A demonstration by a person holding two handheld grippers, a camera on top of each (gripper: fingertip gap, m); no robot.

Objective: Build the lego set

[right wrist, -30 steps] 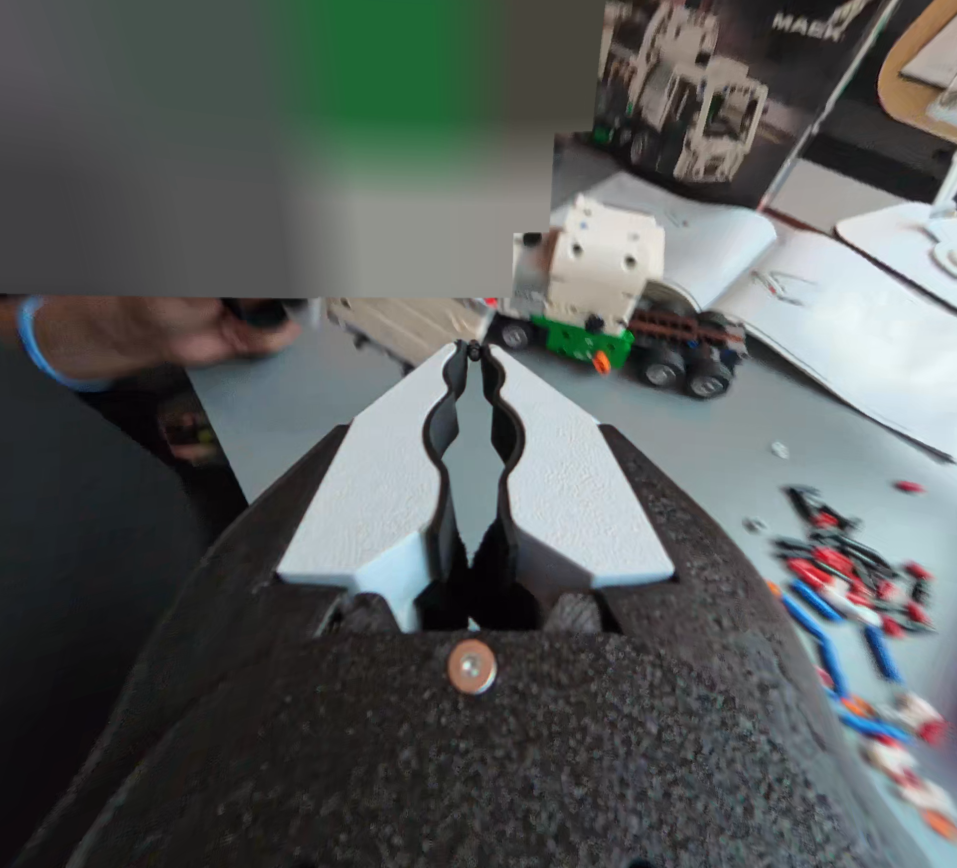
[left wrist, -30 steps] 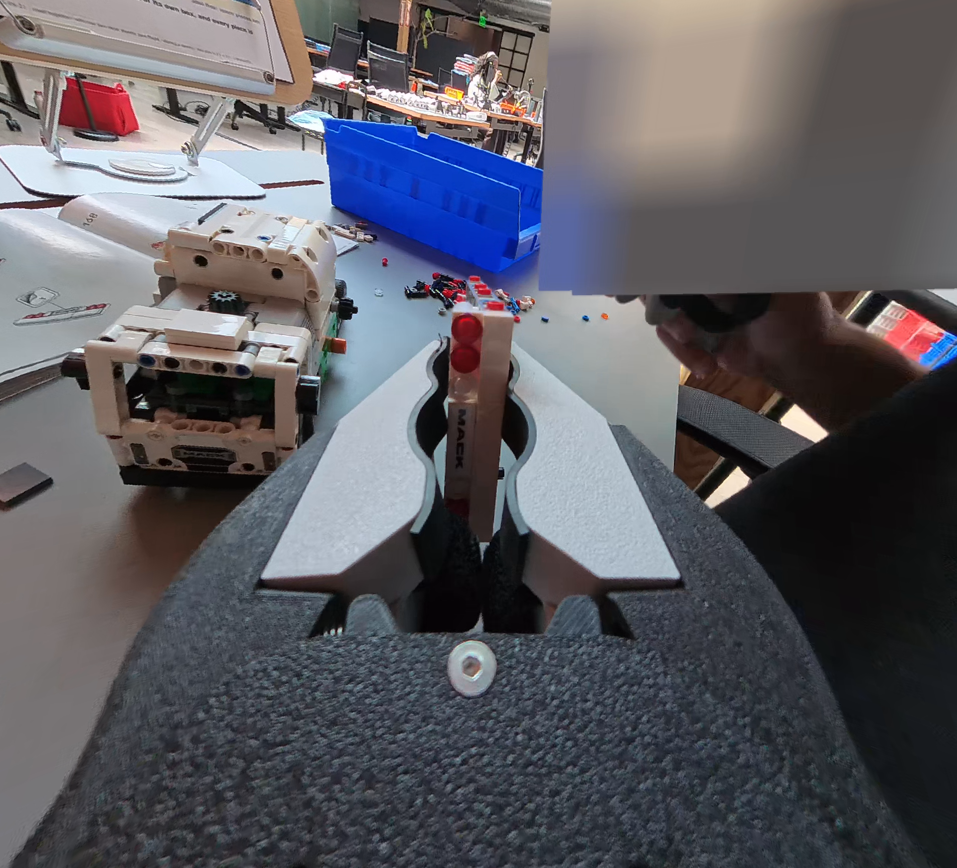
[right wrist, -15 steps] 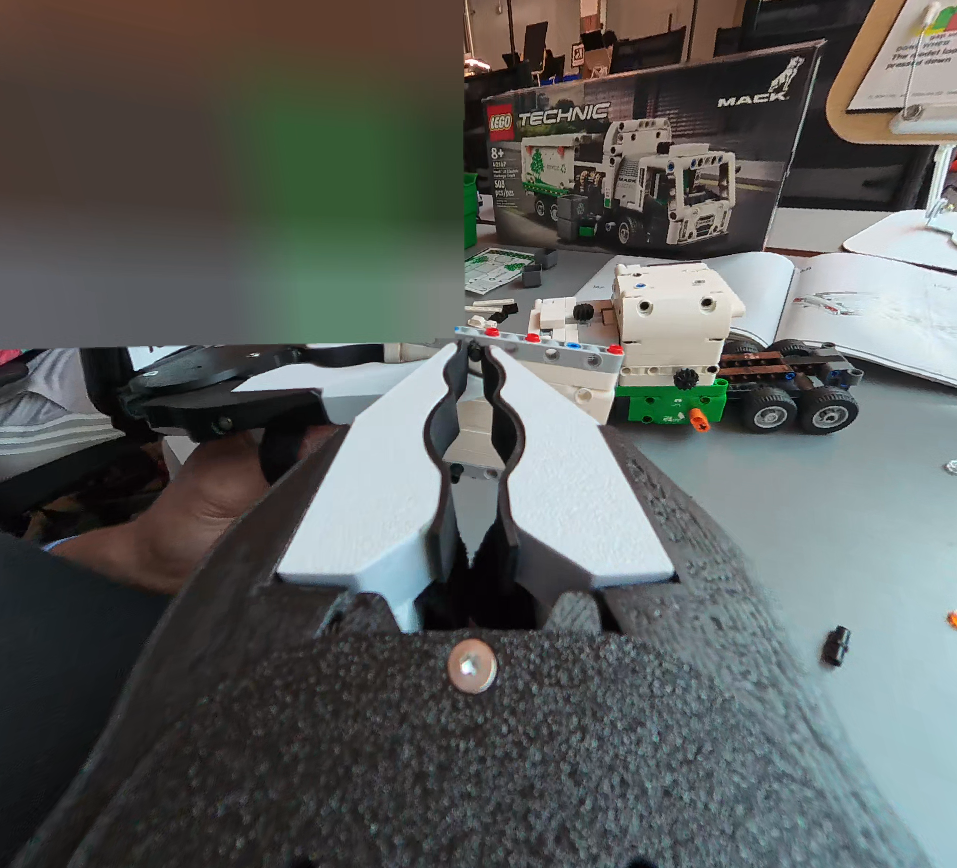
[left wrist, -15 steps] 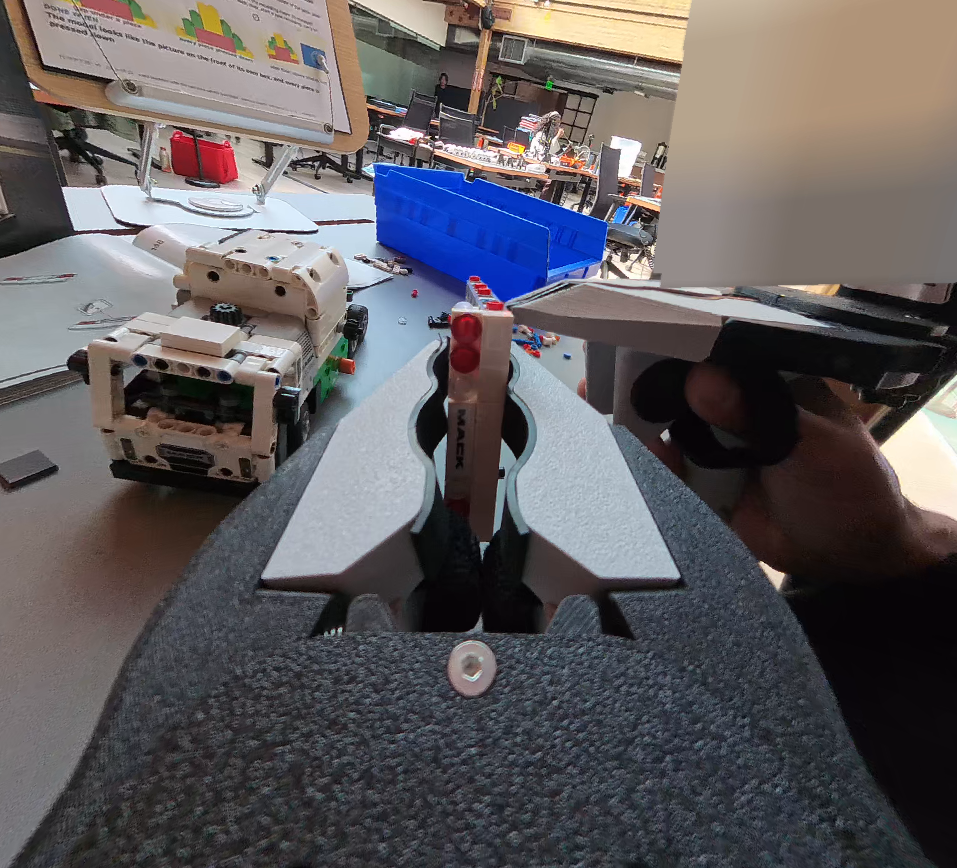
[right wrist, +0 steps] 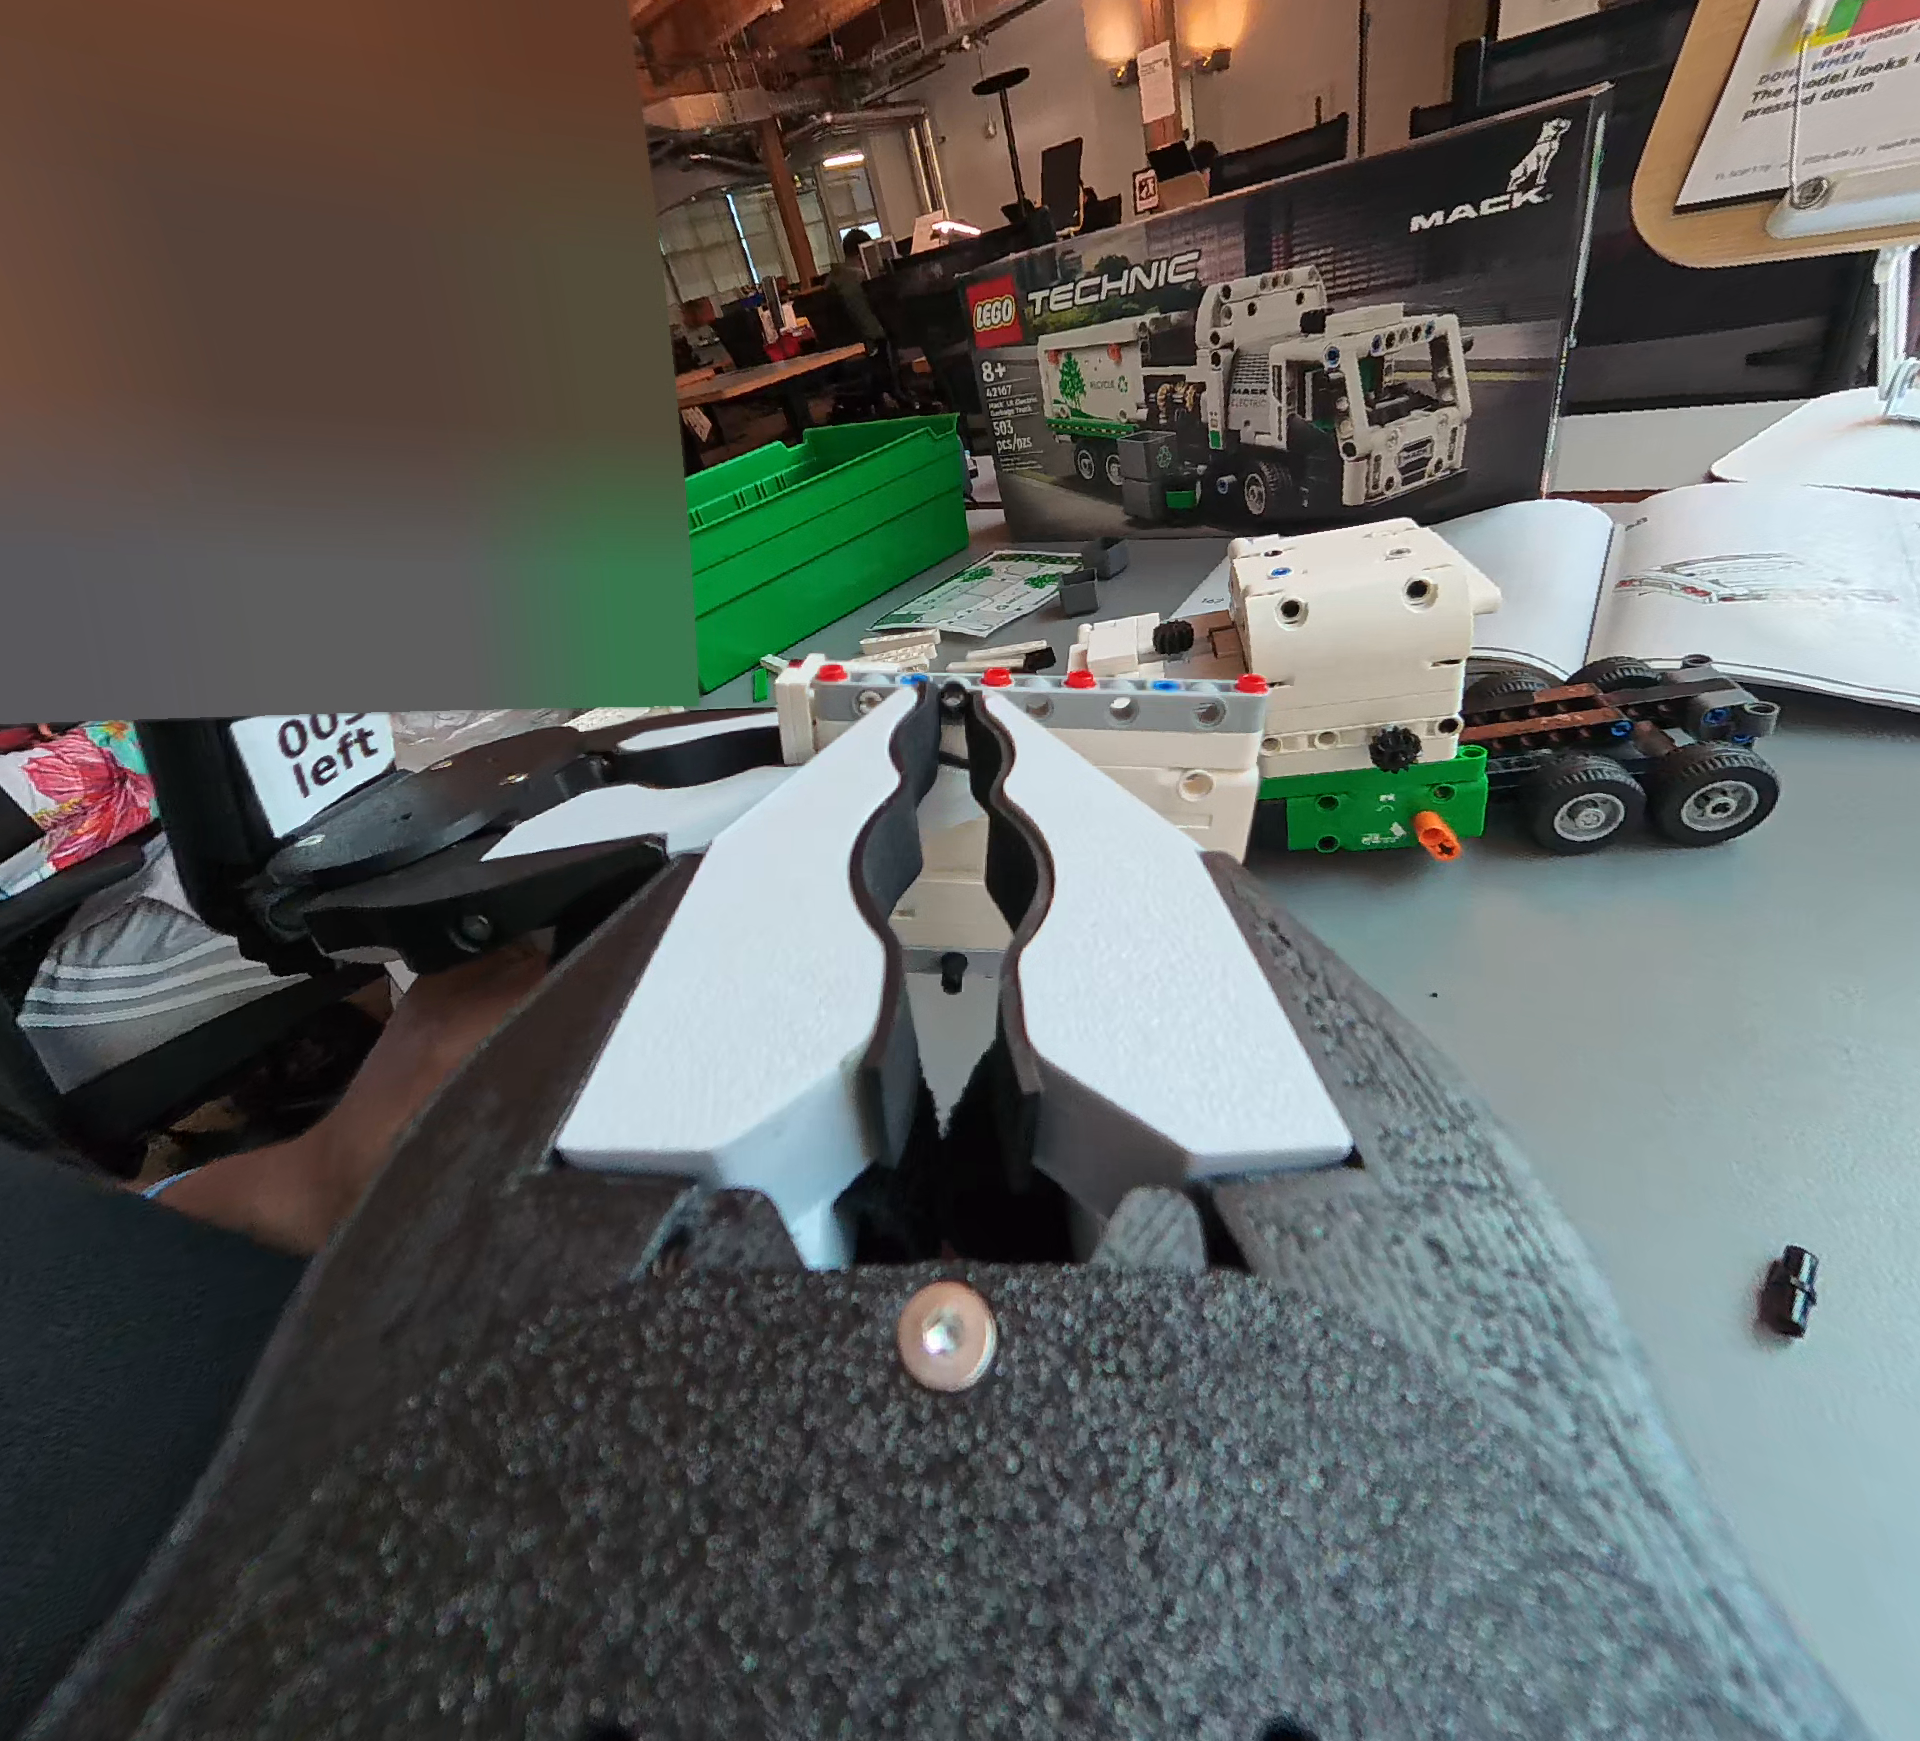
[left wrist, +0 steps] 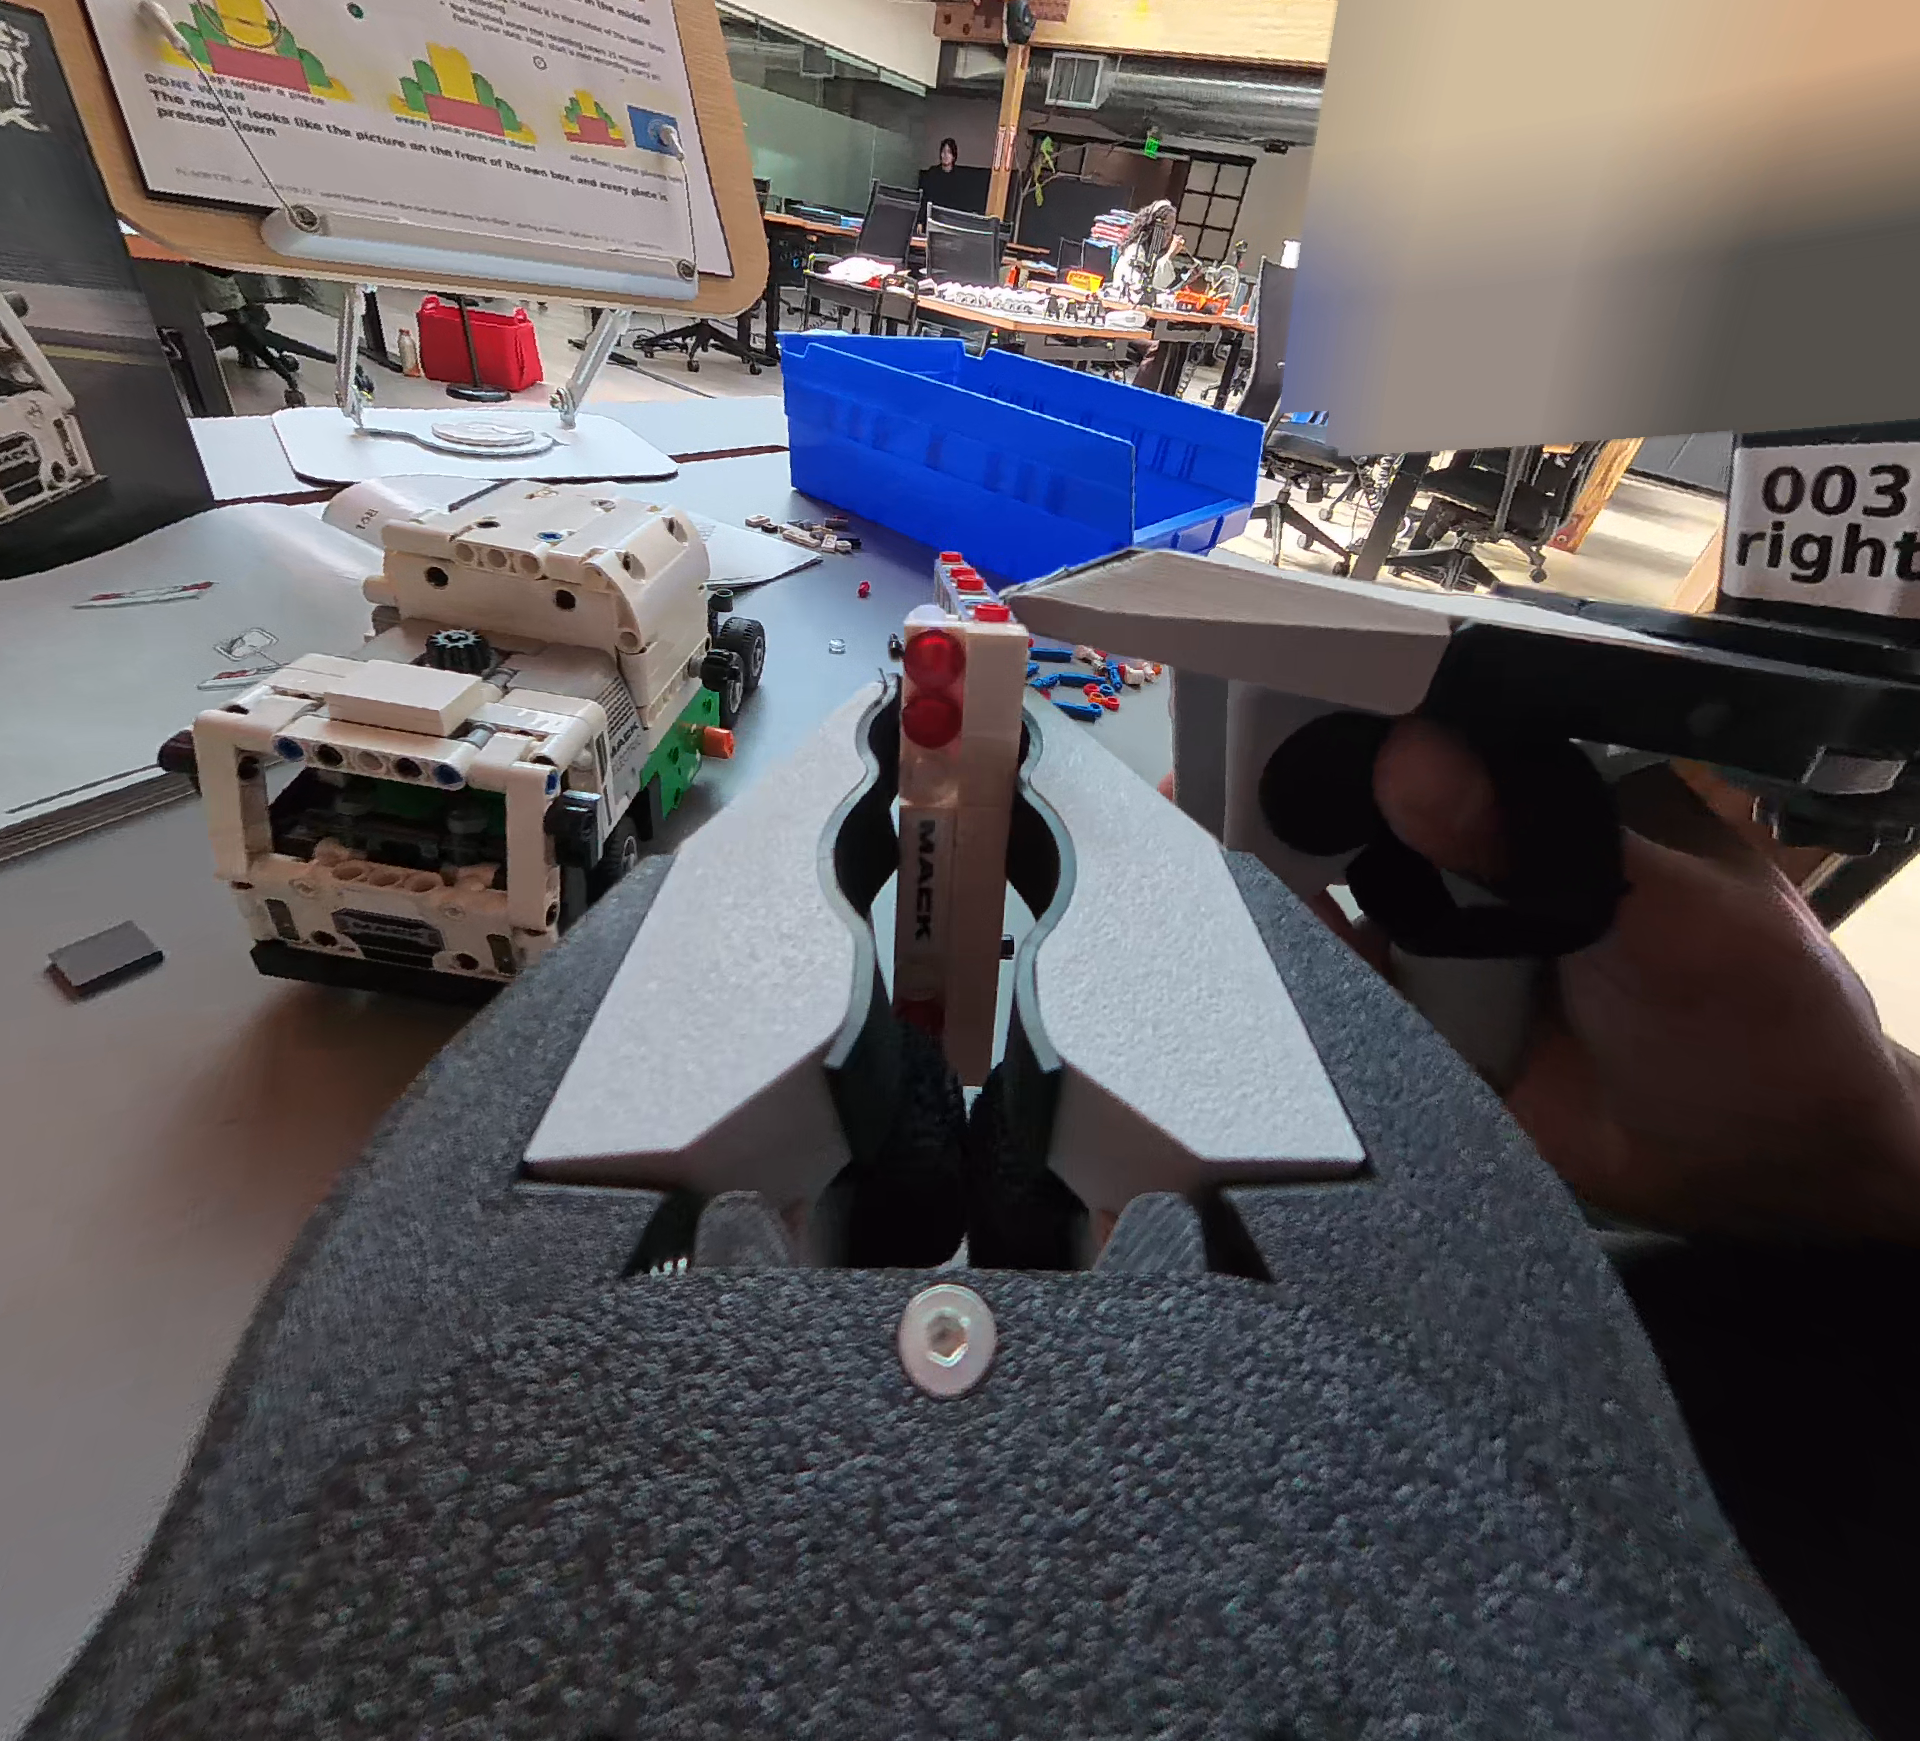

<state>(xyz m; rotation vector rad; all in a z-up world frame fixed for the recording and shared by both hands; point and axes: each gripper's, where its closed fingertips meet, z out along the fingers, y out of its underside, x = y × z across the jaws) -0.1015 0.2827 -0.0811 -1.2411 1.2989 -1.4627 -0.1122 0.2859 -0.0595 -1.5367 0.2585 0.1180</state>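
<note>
The left gripper (left wrist: 956, 715) is seen clamped on a white brick-built panel (left wrist: 982, 756), both pads pressed on its flat sides; the panel is seated deep in the jaws, on edge, its grey beam (right wrist: 1091, 704) with red and blue pins uppermost. The right gripper (right wrist: 951, 704) is closed on a small black pin (right wrist: 951, 699), pinched only at the very fingertips and held at the top of that beam. Such a shallow pinch is judged easy to lose; the pin would be best kept square to the beam and any push made along its axis, while the panel is held steady by the left jaws.

The left gripper is held about level, above the near edge of the table (right wrist: 1558, 1016), pointing towards the far edge; the right gripper is brought across from the right, nearly at a right angle to it, gripped by the right hand (left wrist: 1662, 1016).

A part-built white and green truck (left wrist: 468, 735) stands just left of the panel; loose pieces (left wrist: 1081, 689) lie beyond, before a blue bin (left wrist: 987, 455) at the far edge; a black connector (right wrist: 1789, 1288) lies alone nearer the near edge.
</note>
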